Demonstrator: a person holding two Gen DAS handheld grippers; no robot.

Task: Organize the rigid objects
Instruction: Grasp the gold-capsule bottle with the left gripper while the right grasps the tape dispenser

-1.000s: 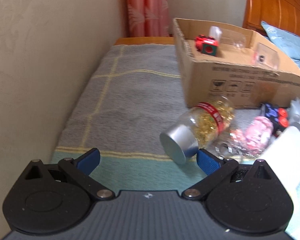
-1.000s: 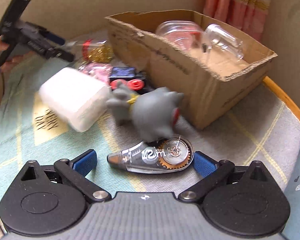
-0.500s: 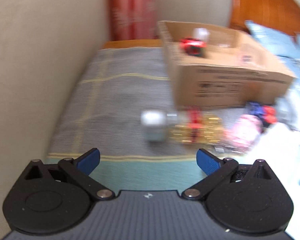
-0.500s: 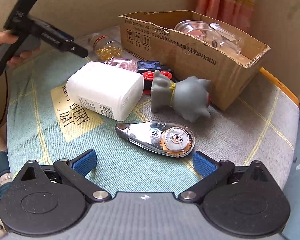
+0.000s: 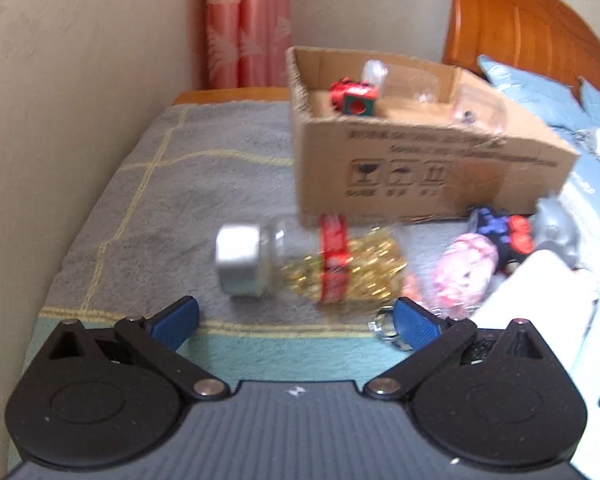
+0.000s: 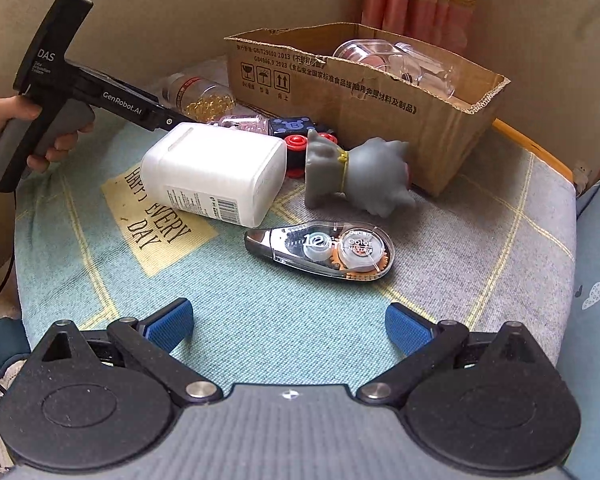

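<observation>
A clear jar of gold bits with a silver lid (image 5: 312, 264) lies on its side on the cloth, just ahead of my open, empty left gripper (image 5: 296, 316); it also shows in the right wrist view (image 6: 198, 94). A correction tape dispenser (image 6: 324, 250) lies in front of my open, empty right gripper (image 6: 288, 322). A white bottle (image 6: 216, 174), a grey toy figure (image 6: 360, 178), a pink item (image 5: 464, 272) and a blue-red toy (image 5: 504, 232) lie beside the cardboard box (image 5: 420, 168), which holds a red-green cube (image 5: 354, 100) and clear containers (image 6: 396, 60).
A grey and teal cloth (image 6: 284, 320) covers the surface. A beige wall (image 5: 60, 100) runs along the left, pink curtains (image 5: 248, 28) at the back, a wooden headboard (image 5: 520, 28) and blue pillows (image 5: 540, 100) to the right. The left gripper's handle (image 6: 60, 92) is held at left.
The left gripper has drawn back and shifted, so the jar now lies centred ahead of its fingers instead of by the right finger. The right gripper has pulled back from the tape dispenser.
</observation>
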